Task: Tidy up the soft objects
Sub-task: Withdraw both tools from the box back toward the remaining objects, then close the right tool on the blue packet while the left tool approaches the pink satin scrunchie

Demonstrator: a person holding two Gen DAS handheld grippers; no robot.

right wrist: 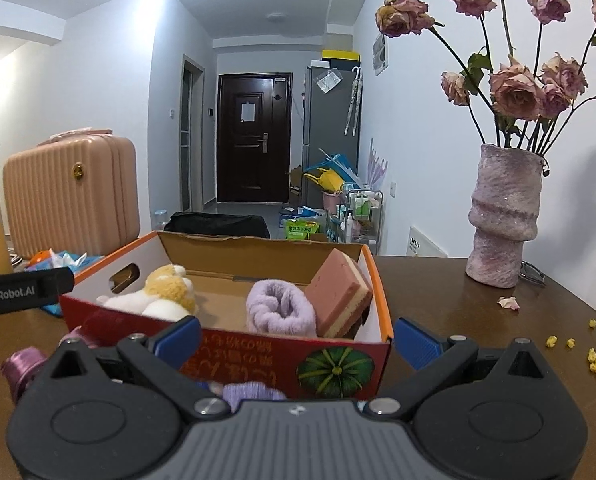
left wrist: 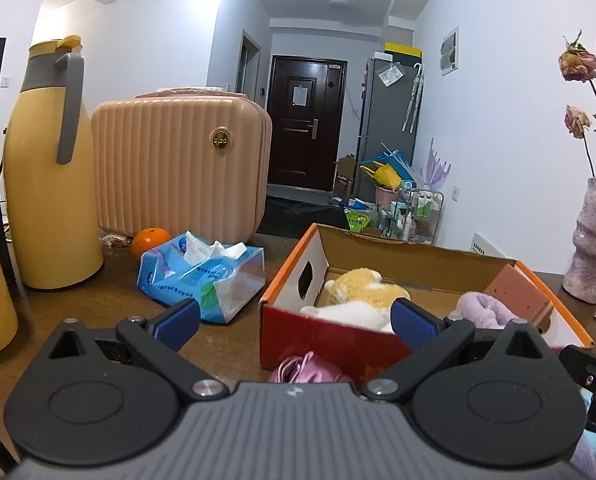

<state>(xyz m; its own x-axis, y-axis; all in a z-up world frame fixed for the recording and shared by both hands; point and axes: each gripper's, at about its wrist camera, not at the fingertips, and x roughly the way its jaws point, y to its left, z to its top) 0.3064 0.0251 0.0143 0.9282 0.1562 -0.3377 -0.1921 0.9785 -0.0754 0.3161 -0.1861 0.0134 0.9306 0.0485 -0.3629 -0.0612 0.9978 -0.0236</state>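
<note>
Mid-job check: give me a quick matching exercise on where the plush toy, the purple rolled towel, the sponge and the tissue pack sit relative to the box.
Things:
1. plush toy
2. purple rolled towel
3. sponge
4. tissue pack

Places:
A. outside the cardboard box, on the table
B. propped against the box's right end wall
C. middle of the box
D. left end of the box

Pairs: 1-D, 2-C, 3-B, 4-A

"GenRobot.AI" reads in white letters on the black bar of the left gripper, at the left edge of the right wrist view. The cardboard box bears yellow characters on its red near wall, too distorted to read.
</note>
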